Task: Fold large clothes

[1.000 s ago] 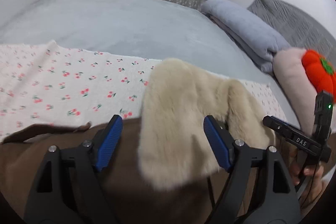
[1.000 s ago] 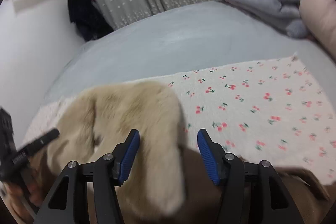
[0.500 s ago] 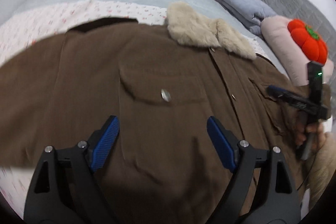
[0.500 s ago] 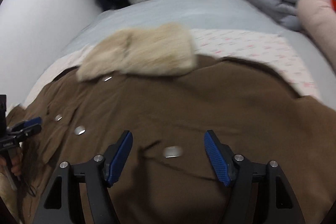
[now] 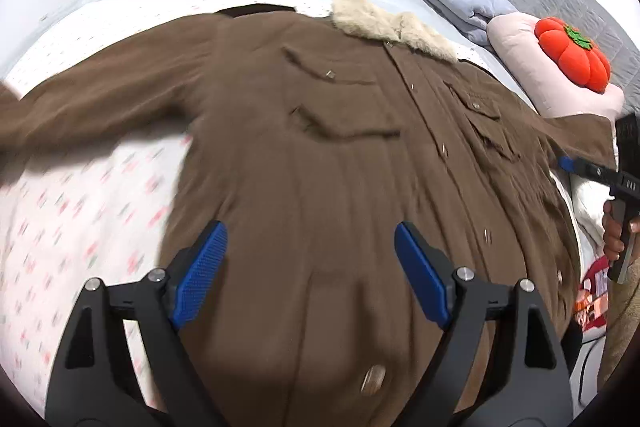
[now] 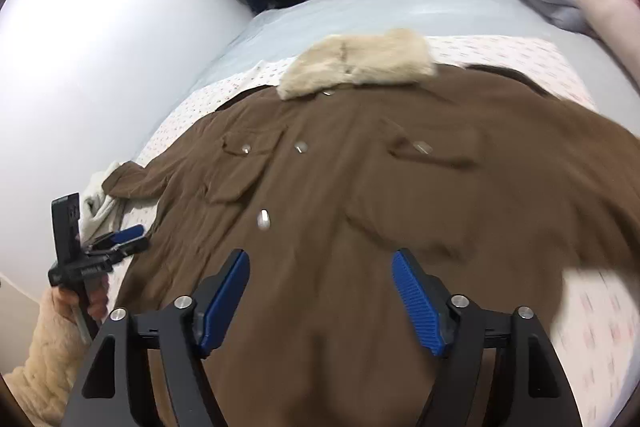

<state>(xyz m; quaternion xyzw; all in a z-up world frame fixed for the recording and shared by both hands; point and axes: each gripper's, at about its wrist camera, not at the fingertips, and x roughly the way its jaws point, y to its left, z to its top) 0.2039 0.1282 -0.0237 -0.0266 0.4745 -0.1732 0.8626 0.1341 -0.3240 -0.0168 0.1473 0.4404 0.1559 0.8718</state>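
Both tongs have pulled back from the fur collar (image 5: 394, 27), so the whole brown coat (image 5: 320, 163) now shows, spread front-up.

Left of the left gripper (image 5: 310, 271) lies the cherry-print sheet (image 5: 80, 211); its jaws stand released over the coat's lower front, nothing between them. The right gripper (image 6: 320, 301) hangs over the same hem area, its jaws just opened wider and empty. Beyond both tongs the collar rests at the far end; right of the left one sits a red pumpkin cushion (image 5: 572, 53).
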